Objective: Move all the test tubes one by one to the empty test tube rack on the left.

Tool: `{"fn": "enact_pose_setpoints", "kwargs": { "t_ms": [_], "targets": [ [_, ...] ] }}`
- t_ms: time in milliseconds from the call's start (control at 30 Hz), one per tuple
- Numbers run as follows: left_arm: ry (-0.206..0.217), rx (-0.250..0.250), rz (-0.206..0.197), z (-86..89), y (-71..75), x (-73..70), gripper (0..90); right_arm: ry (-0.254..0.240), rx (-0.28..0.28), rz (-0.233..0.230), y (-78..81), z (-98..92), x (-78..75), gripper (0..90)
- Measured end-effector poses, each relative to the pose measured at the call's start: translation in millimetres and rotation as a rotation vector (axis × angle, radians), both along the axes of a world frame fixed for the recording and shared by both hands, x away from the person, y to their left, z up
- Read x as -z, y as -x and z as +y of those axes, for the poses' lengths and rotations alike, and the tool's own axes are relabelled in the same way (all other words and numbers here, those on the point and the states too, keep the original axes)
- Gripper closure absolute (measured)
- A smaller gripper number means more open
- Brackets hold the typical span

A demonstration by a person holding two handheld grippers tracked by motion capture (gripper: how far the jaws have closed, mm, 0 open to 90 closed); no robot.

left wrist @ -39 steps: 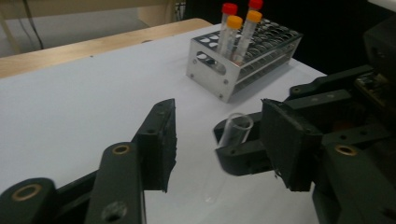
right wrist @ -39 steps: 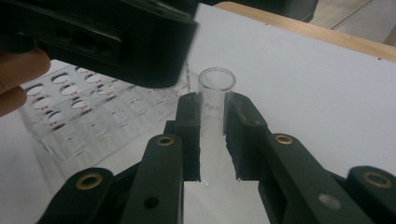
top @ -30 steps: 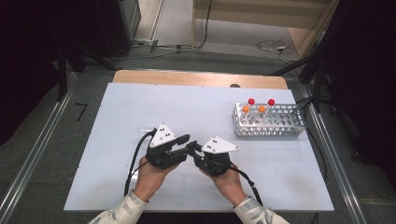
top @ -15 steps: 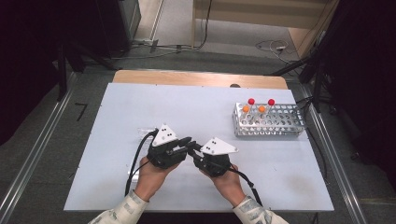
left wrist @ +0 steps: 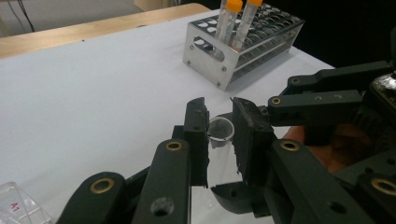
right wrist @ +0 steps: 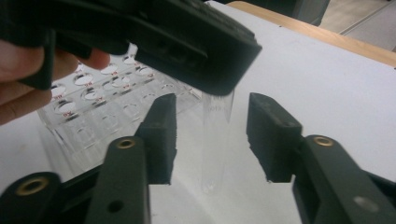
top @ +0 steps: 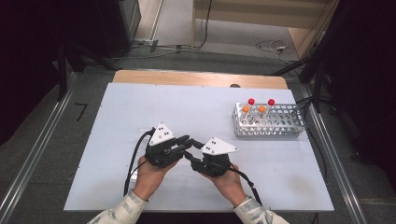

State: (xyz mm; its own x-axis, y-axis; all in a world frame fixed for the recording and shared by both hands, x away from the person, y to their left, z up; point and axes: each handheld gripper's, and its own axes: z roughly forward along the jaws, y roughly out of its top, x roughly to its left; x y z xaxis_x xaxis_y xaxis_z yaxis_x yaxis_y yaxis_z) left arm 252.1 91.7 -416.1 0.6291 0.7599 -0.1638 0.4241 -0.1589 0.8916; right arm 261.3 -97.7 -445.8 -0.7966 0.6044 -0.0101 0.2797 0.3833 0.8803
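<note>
Near the tabletop's front edge, the left gripper [left wrist: 219, 135] clamps the clear tube [left wrist: 220, 133] while the right gripper [right wrist: 212, 140], jaws just opened apart around it, has let go; next, carrying it away

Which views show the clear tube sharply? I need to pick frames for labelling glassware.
Left gripper view: the clear tube has a crisp open rim between the left gripper pads, while the metal rack behind is slightly soft. Right gripper view: the tube is pale and low in contrast against the white table. High view: the tube is too small to make out.
</note>
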Motion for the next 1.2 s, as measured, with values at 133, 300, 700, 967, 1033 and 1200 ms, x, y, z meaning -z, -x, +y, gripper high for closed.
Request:
{"fn": "enact_pose_setpoints", "kwargs": {
  "t_ms": [133, 300, 700, 967, 1033, 1200],
  "targets": [
    [0.025, -0.018, -0.002, 8.2, -1.0, -3.8, 77.0, -0.022, -0.003, 0.020, -2.1, -4.9, -3.6, 45.3],
    [0.062, -0.035, -0.014, 18.5, -0.7, -10.9, 77.1, -0.030, -0.006, 0.032, -2.5, -6.7, -5.9, 42.2],
    [0.131, -0.081, -0.049, 45.5, 2.7, -29.0, 77.1, -0.035, -0.022, 0.043, -1.3, -7.8, -8.1, 37.4],
    [0.152, -0.119, -0.055, 67.2, 2.7, -37.2, 77.1, -0.036, -0.013, 0.045, -1.9, -10.0, -9.4, 37.4],
    [0.145, -0.140, -0.057, 73.0, 1.9, -37.5, 77.1, -0.035, -0.014, 0.042, -2.1, -10.6, -9.5, 37.4],
    [0.107, -0.183, -0.047, 85.9, -1.7, -33.3, 77.0, -0.032, -0.009, 0.040, -2.6, -11.8, -9.8, 37.4]
  ]
}}
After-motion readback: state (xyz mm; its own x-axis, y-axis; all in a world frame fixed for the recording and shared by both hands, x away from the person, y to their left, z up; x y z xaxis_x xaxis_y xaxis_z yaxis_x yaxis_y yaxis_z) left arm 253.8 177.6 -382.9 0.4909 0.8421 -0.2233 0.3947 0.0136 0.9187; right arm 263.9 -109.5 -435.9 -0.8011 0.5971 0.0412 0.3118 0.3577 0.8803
